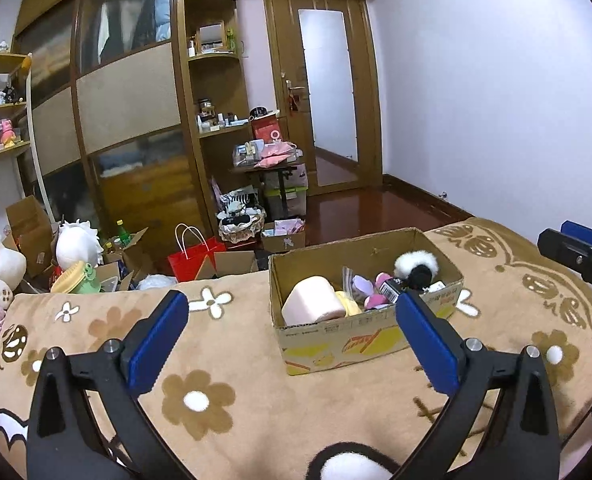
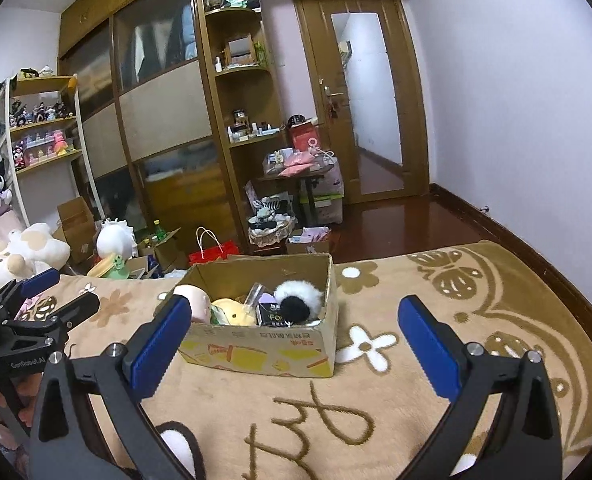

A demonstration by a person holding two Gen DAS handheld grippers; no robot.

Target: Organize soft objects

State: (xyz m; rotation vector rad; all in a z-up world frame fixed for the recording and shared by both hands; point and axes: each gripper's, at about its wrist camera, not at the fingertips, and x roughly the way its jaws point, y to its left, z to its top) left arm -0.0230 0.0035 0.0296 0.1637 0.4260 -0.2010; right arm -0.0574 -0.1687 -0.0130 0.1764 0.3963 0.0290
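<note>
A cardboard box stands on the beige flowered blanket; it also shows in the right wrist view. Inside lie a pink foam block, a yellow soft toy, a white fluffy ball with a black centre, small pink and purple pieces and a dark packet. My left gripper is open and empty above the blanket, short of the box. My right gripper is open and empty, also short of the box. Each gripper shows at the edge of the other's view.
Plush toys sit at the bed's left end. Beyond the bed are a red paper bag, open boxes, a basket, a cluttered small table, a wardrobe and a door. The blanket's far edge drops to a wooden floor.
</note>
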